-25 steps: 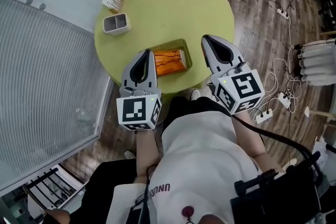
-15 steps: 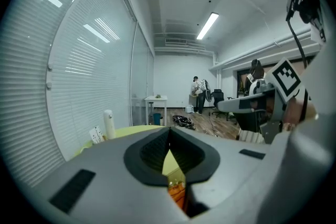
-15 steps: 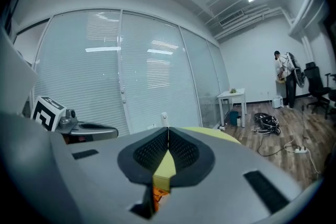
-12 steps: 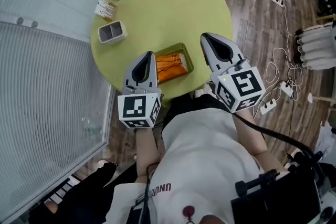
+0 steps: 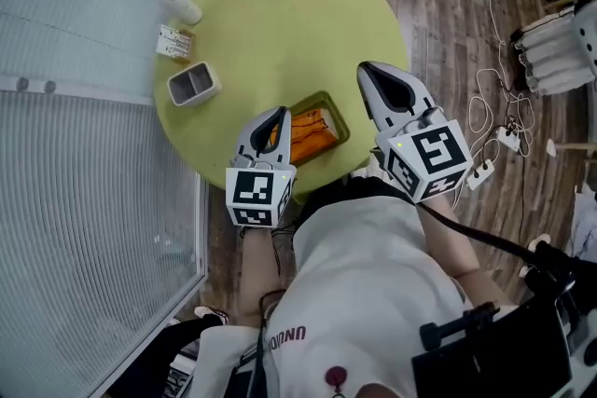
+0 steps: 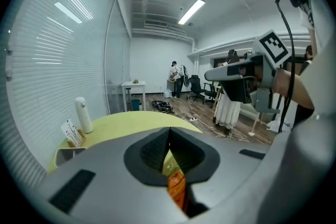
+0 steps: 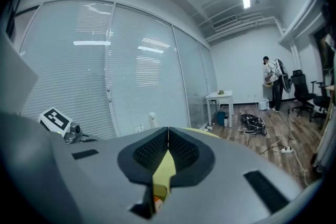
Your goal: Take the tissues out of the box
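An olive-green rectangular box [image 5: 334,110] at the near edge of the round yellow-green tabletop [image 5: 298,23] holds an orange tissue pack [image 5: 312,133]. The left gripper [image 5: 278,113] and right gripper [image 5: 366,70] flank the box, jaws closed, empty.

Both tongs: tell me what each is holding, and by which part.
Nothing is held. The left tongs are shut and empty, close to the tissue box. The right tongs are also shut, with nothing between their jaws.

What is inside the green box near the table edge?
A wrinkled orange pack fills the green box. The left gripper covers its left end, so anything there, or under the pack, cannot be seen.
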`<state>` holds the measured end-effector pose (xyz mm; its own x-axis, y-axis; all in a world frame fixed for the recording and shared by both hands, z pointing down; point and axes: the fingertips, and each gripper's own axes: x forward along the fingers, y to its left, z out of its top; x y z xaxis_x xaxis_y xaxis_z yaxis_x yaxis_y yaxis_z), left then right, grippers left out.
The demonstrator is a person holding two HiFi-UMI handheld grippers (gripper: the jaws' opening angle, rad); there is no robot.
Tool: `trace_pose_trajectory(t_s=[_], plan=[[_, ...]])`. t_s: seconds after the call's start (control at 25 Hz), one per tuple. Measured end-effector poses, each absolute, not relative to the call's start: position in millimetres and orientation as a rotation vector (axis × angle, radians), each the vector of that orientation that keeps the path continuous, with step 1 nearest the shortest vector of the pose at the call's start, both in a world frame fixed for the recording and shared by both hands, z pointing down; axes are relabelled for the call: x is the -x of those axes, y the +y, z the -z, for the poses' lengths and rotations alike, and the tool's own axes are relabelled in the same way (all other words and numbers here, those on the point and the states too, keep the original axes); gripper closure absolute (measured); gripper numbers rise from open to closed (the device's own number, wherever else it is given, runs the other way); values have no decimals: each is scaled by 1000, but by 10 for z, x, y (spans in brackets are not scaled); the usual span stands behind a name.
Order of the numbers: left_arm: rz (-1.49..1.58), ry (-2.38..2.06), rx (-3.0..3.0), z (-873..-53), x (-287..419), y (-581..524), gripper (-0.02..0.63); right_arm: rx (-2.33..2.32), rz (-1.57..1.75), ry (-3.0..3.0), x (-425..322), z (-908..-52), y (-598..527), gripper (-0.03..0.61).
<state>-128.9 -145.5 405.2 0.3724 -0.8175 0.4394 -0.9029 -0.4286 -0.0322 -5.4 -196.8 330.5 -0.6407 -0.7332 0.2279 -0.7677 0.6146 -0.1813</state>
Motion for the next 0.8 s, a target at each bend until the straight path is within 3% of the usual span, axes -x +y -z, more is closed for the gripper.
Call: trace_pose_trajectory(t_s=[0.8], plan=[[-736, -1126, -2485, -4650, 1032, -1501, 598, -1422, -430, -2612, -19, -3374, -1973, 558]])
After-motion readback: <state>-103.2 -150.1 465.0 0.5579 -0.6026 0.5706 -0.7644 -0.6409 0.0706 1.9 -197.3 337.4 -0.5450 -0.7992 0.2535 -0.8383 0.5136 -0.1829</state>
